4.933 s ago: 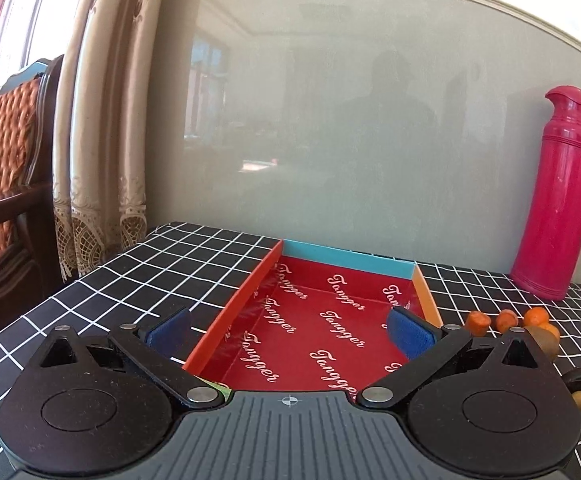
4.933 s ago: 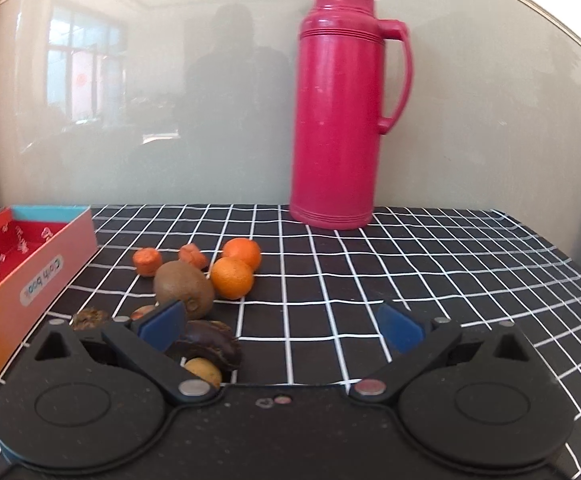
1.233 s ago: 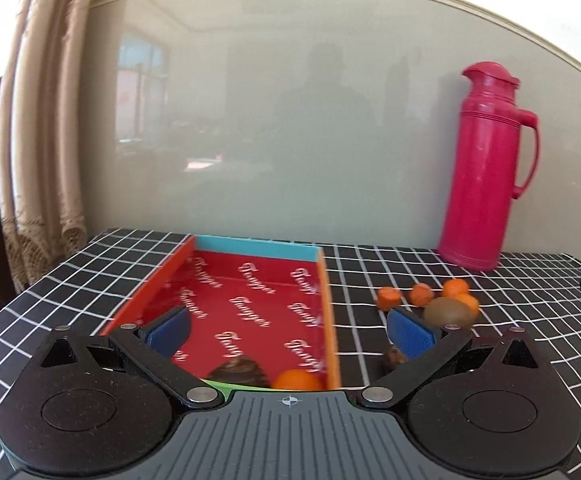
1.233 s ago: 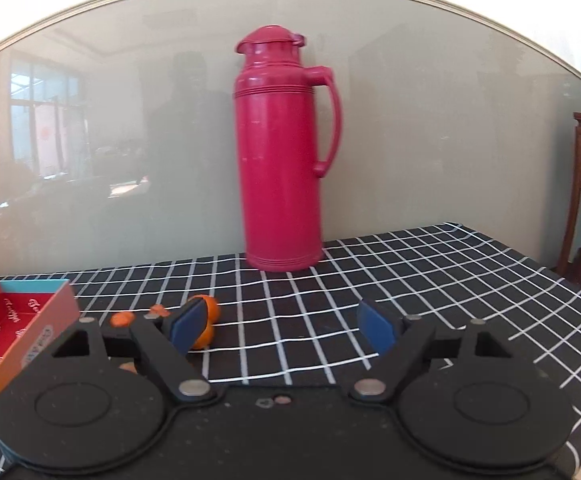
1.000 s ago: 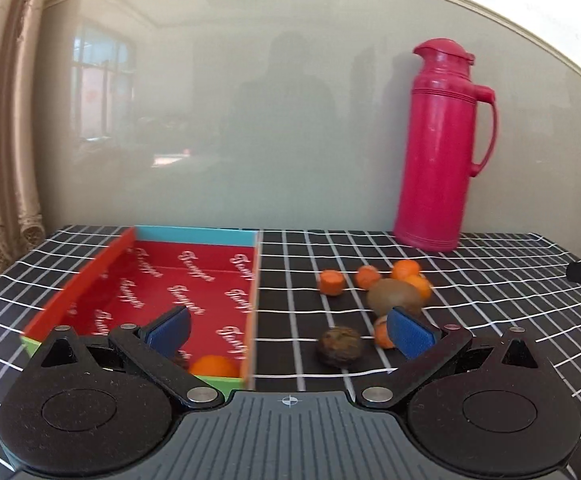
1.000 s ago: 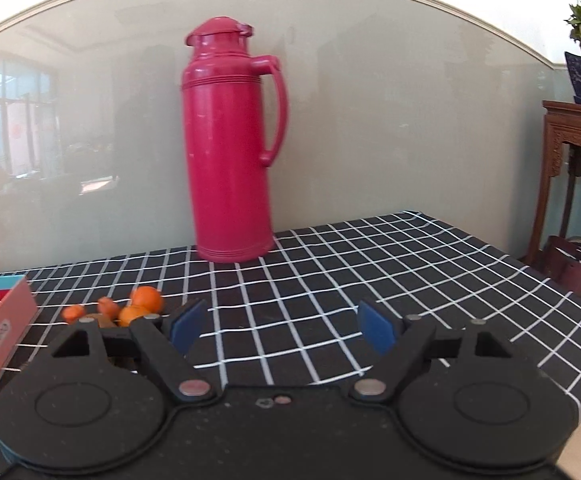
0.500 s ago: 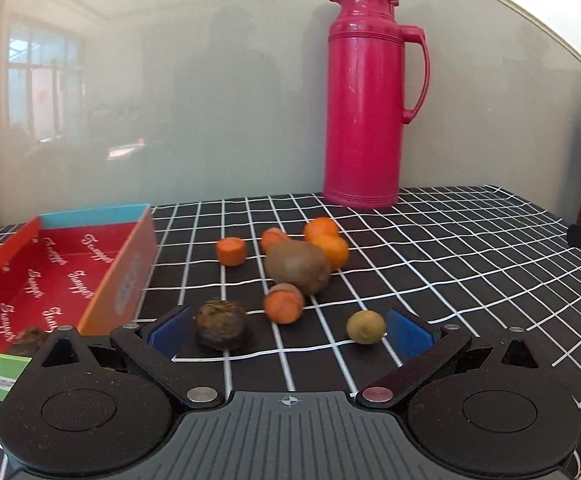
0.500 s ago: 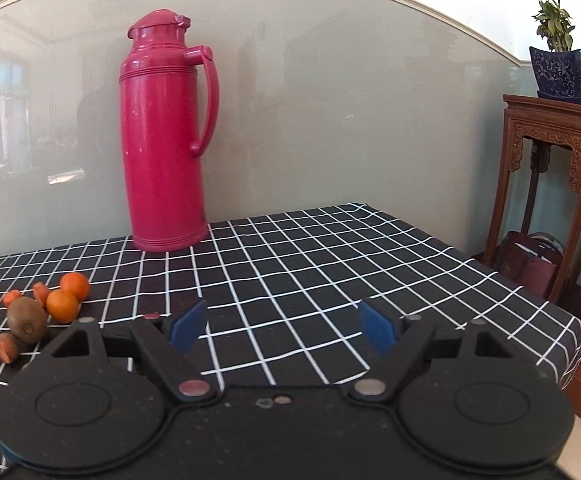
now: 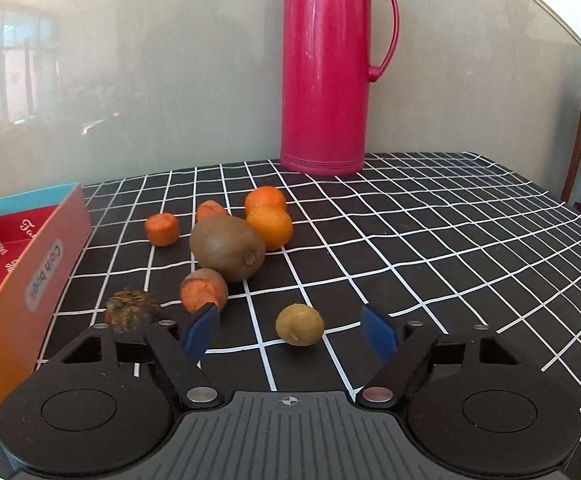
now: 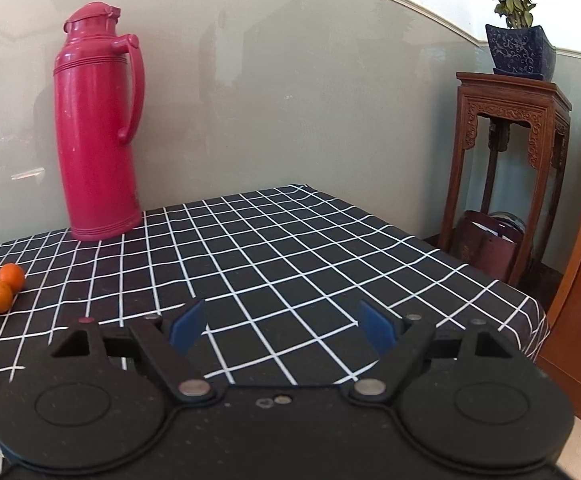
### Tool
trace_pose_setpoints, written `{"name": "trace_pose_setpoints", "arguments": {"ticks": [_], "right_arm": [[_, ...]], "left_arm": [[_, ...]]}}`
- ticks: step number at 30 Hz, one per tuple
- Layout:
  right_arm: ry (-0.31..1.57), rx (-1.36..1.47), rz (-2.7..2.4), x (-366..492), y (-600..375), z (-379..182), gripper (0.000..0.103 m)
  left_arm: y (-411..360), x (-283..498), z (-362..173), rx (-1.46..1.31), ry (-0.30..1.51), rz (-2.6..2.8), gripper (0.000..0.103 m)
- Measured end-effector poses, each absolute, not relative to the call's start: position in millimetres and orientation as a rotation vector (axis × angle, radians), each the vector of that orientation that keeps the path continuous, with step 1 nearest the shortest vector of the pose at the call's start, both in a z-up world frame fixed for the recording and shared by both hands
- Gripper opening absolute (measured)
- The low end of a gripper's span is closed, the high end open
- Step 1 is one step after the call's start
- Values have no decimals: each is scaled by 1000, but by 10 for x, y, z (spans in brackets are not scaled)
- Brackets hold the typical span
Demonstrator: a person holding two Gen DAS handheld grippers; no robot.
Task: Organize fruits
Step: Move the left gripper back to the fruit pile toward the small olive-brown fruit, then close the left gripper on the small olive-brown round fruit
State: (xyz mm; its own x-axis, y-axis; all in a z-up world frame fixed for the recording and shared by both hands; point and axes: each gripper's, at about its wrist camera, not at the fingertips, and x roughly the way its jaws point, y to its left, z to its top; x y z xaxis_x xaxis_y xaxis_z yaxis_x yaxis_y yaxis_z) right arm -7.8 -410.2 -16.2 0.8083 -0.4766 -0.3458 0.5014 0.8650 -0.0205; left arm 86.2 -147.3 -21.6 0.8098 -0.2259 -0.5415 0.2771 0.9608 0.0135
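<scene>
- So, the left gripper (image 9: 292, 328) has its blue-padded jaws partway apart and they've just been closing in; a small round yellow-green fruit (image 9: 299, 325) sits on the table between them, but the pads aren't touching it.
- Just past the left pad (image 9: 201, 331) there's a stubby orange carrot-like chunk (image 9: 204, 290), and left of that a dark, shrivelled brown fruit (image 9: 131, 311) right by the gripper's arm.
- Behind the chunk is a big fuzzy brown kiwi (image 9: 228, 248), touching or nearly touching it.
- Further back: two round orange tangerines (image 9: 269, 227) stacked close together beside the kiwi, plus two more small orange pieces (image 9: 162, 229) off to the left.
- Far left, an open cardboard box with a red printed inside and orange outer wall (image 9: 30, 276) stands on the table, apart from the loose fruit. Can't tell from this angle what's inside.
- At the back, a tall pink-red plastic thermos jug with a handle (image 9: 324, 68) stands upright near the wall.
- All of it's on the table with the black cloth with white grid lines (image 9: 430, 240).
- The right gripper (image 10: 280, 327) is fairly wide with nothing between its pads, over bare cloth well to the right of the fruit.
- Beyond it, a carved wooden stand (image 10: 510, 152) carries a dark blue plant pot (image 10: 520, 50).
</scene>
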Motion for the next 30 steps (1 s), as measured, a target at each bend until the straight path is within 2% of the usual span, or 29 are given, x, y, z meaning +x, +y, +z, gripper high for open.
{"name": "trace_pose_setpoints", "arguments": {"ticks": [1, 5, 8, 9, 30], "right_arm": [[352, 72, -527, -81, -4116, -166, 82], [354, 79, -543, -108, -4180, -182, 82], [356, 80, -549, -122, -4194, -193, 82], [358, 81, -550, -125, -4202, -197, 82], [368, 60, -487, 92, -3771, -111, 83]], "left_arm": [[-1488, 879, -228, 95, 577, -269, 66], [-1550, 940, -272, 101, 606, -273, 57], [-1587, 967, -286, 111, 617, -273, 38], [-1590, 969, -281, 109, 617, -277, 27], [-1064, 791, -90, 70, 556, -231, 28]]}}
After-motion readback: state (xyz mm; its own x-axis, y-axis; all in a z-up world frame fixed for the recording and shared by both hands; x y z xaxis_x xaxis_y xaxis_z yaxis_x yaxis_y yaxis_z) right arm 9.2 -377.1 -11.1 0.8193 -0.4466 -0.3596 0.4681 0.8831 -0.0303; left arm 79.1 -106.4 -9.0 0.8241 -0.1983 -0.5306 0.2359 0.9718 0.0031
